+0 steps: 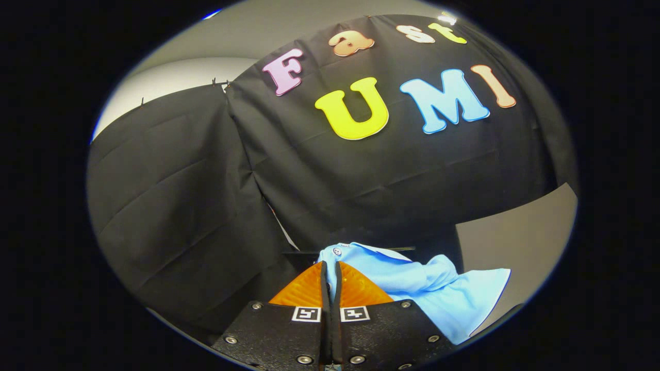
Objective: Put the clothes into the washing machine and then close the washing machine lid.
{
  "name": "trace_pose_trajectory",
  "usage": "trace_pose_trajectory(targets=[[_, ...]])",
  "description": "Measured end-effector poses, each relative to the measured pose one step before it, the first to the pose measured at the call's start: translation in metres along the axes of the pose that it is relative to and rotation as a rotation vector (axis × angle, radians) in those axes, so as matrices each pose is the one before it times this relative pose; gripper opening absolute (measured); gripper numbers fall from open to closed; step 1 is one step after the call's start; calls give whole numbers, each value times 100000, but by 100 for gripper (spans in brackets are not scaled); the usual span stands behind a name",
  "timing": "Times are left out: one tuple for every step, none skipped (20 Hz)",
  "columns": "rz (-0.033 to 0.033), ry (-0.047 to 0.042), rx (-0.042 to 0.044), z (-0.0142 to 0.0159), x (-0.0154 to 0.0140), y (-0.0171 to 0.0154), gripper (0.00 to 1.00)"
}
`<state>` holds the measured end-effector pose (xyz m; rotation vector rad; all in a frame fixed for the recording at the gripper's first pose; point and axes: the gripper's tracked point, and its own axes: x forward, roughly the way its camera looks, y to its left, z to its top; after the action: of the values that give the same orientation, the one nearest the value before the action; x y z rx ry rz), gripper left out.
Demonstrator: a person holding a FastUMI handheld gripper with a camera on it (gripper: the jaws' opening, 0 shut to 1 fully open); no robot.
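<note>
Gripper (330,264) pinching a light blue shirt (433,293) in front of the booth's black cloth wall (330,170).

The two fingers are pressed nearly together, with only a thin dark slit between them, and a fold of the shirt near its collar sits right at their tips, so both seem to bear on the cloth, though the contact itself is hard to make out at this angle. A small white button (337,251) shows on the shirt just past the fingertips. The rest of the shirt bunches and hangs off to the right of the fingers, one flat flap spreading out low on that side. Behind the shirt on the right is a plain grey panel (521,232), and the cloth wall rises beyond the fingers.
</note>
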<state>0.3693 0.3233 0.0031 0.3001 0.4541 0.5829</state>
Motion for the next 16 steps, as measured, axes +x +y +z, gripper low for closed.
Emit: trace_pose_trajectory(targets=[[2, 167, -128, -483, 442, 486, 0], [173, -97, 163, -532, 465, 592, 0], [463, 156, 106, -521, 459, 602, 0], [350, 487, -31, -532, 553, 491, 0], [-181, 935, -293, -633, 570, 315, 0], [-1074, 81, -544, -556, 558, 115, 0], [-583, -263, -667, -632, 551, 283, 0], [153, -144, -1014, -567, 574, 439, 0], [-269, -234, -1571, -690, 546, 463, 0], [-446, 316, -1798, -793, 597, 372, 0], [-510, 767, -1288, -983, 510, 225, 0], [-886, 627, -1093, -977, 532, 168, 0], [-1344, 676, -1872, -750, 504, -46, 0], [-1657, 36, -2622, -640, 620, -171, 0], [-1352, 360, -2747, -750, 608, -95, 0], [-1252, 923, -2000, -876, 554, -152, 0]])
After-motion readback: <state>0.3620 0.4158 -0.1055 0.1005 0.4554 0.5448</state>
